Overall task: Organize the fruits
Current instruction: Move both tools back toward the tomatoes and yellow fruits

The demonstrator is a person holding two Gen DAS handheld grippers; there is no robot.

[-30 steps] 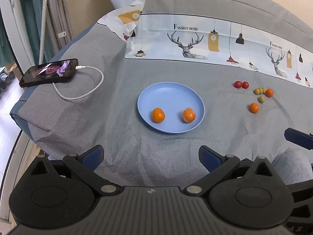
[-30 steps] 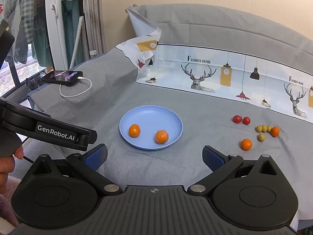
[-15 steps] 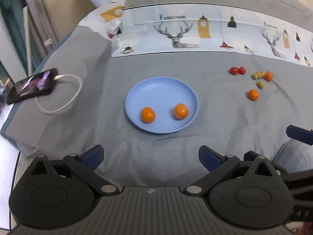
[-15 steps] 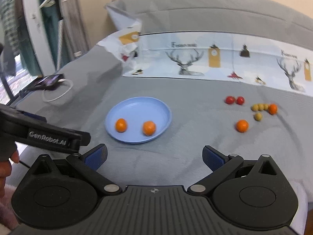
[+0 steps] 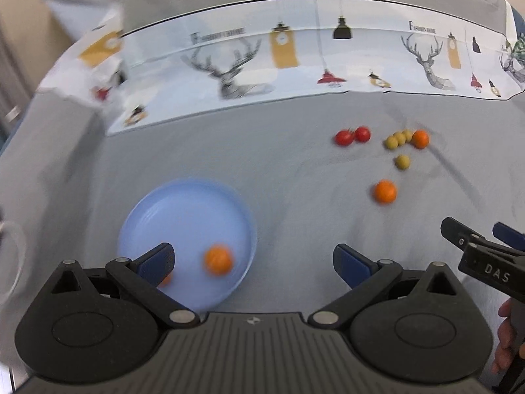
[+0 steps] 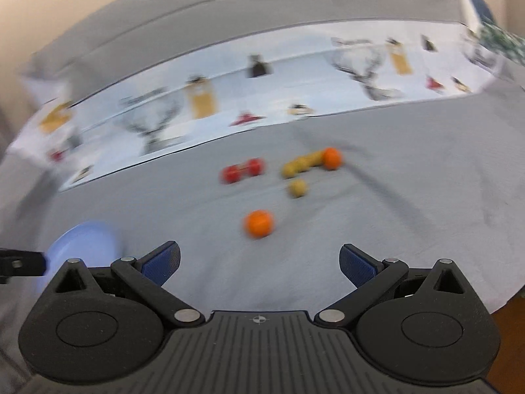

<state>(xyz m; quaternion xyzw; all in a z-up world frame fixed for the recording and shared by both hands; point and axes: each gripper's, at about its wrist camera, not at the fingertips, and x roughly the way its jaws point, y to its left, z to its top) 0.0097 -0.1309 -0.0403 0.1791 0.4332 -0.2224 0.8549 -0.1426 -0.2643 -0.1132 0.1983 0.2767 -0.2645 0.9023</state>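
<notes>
Judging by how the fruit lies, the sorting is only partly done: the blue plate on the grey-covered table holds two orange fruits, one in plain sight and another mostly hidden behind a finger of the left tongs. Still loose on the cloth, well apart from the plate, are a lone orange fruit, two red tomatoes touching each other, a row of yellow-green fruits with a second orange one at its end, and a single yellow-green fruit just below them. Both the left tongs and the right tongs stand wide open and empty. Readable writing is scarce: the patterned cloth at the back carries a blurred "Fashion Home", and the right tool's body shows "DAS" in the left view.
</notes>
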